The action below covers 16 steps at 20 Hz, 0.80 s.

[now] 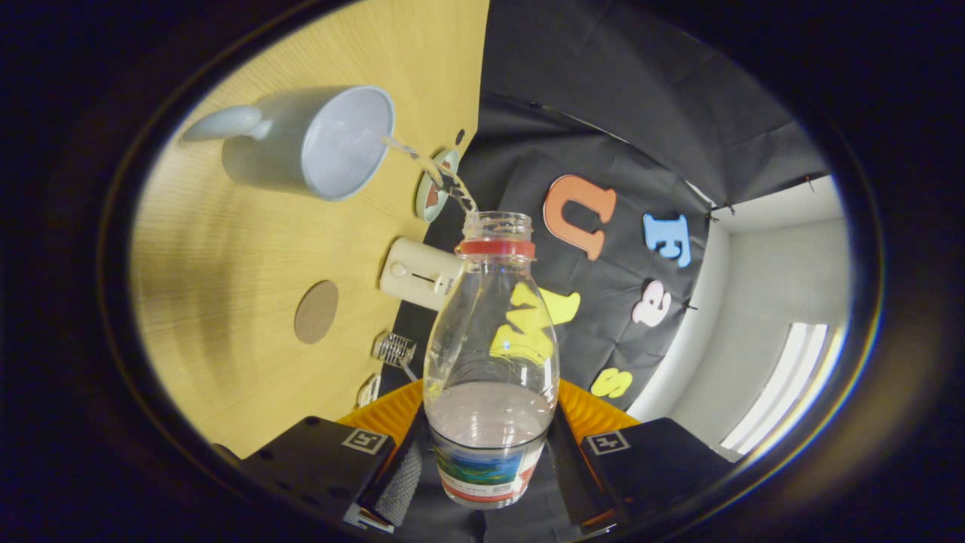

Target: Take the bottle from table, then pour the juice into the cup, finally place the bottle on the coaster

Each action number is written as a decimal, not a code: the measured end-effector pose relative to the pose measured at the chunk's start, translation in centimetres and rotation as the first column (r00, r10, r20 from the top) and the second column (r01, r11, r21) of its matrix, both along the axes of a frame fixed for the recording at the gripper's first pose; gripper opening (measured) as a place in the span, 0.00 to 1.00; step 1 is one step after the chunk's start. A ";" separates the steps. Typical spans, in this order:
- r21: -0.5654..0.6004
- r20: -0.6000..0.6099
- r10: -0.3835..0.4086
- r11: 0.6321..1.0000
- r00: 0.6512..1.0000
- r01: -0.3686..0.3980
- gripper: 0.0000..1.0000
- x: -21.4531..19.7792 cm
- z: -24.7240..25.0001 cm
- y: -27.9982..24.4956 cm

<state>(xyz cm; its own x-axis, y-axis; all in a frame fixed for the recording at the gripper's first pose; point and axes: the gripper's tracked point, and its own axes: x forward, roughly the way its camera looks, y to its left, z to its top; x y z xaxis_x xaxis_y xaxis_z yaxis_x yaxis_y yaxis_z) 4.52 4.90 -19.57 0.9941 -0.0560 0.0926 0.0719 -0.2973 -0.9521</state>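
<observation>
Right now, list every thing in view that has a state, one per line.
Clear plastic bottle with red neck ring: uncapped, tipped toward the cup, liquid streaming from its mouth, some liquid left inside.
Pale blue ceramic cup: standing on the wooden table, stream reaching its rim.
Round brown coaster: bare.
Tool: shut on the bottle, one finger on each side.

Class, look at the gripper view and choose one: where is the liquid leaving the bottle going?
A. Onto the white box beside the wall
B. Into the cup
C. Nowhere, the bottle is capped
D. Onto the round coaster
B: the gripper, shut on the tilted bottle, sends a thin stream from its open mouth to the rim of the cup, away from the coaster.
</observation>
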 end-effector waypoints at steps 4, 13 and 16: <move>-0.012 -0.002 0.008 1.000 1.000 -0.008 0.81 -0.1 0.1 0.5; -0.062 -0.015 -0.004 0.998 1.000 0.003 0.81 -0.1 0.7 0.3; -0.074 -0.002 0.010 0.997 1.000 -0.010 0.81 -0.6 1.0 0.6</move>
